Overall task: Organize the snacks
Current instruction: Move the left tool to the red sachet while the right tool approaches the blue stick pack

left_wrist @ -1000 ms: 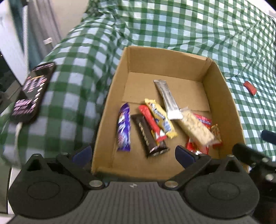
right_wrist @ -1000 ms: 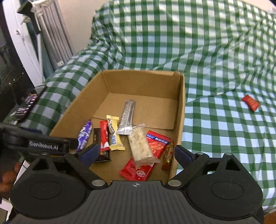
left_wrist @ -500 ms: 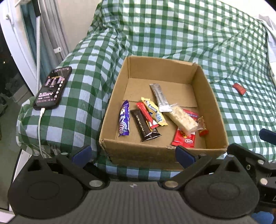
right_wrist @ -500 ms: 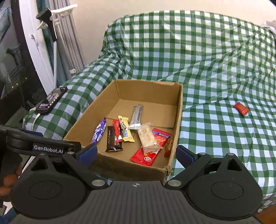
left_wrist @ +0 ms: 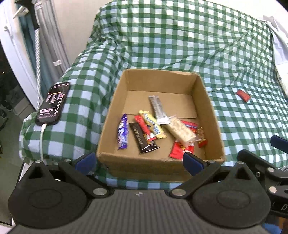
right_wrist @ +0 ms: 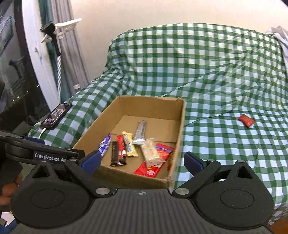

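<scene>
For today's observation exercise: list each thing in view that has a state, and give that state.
cardboard box: open-topped, holding snacks
purple bar: lying flat in the box
red packet: outside the box, on the checked cloth
phone: screen lit, cable plugged in
left gripper: open, empty
right gripper: open, empty

A plain cream wall [right_wrist: 162, 12] is seen behind a piece of furniture draped in a green-and-white checked cloth [left_wrist: 180, 45], which is creased and folded over a raised back. At the left, grey curtains [right_wrist: 77, 54] are hung beside a white frame [right_wrist: 36, 59], and dark glass [right_wrist: 12, 86] is seen beyond it. A white clip-like fitting [right_wrist: 63, 27] is mounted on a dark pole there. The cloth is evenly lit.
</scene>
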The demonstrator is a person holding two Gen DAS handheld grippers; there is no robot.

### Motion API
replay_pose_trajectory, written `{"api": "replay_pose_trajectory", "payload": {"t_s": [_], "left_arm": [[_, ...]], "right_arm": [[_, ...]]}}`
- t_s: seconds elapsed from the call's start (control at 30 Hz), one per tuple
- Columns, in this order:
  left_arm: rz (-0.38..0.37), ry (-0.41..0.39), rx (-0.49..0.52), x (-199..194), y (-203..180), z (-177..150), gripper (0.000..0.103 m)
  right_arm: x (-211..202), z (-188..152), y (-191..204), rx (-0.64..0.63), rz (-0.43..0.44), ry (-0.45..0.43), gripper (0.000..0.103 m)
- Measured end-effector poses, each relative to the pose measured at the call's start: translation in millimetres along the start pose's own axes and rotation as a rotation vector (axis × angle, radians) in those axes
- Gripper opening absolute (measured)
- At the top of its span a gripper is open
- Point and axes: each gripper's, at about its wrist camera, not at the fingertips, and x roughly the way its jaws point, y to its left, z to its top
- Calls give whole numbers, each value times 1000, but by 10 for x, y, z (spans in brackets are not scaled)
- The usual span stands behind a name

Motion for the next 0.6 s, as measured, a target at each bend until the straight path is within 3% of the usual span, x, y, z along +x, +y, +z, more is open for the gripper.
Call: {"api": "replay_pose_trajectory", "payload": {"t_s": [0.13,0.27,0.43,0.6], "left_arm": [[-40,4,34,101,-315,282,103],[-103,25,62,322,-839,727,103],[-171,22,119,773,-1901,1427,103],[-239,74,128,1627,-3111,2002,103]], "right_arm": [[-70,-9,-301,45,-65,-40,98],[-124,-16,-885,136,-186,-86,98],[-101,-30,-1830,274,-352,-119,98],[56,-111,-2760,411,-461,-122,98]]}}
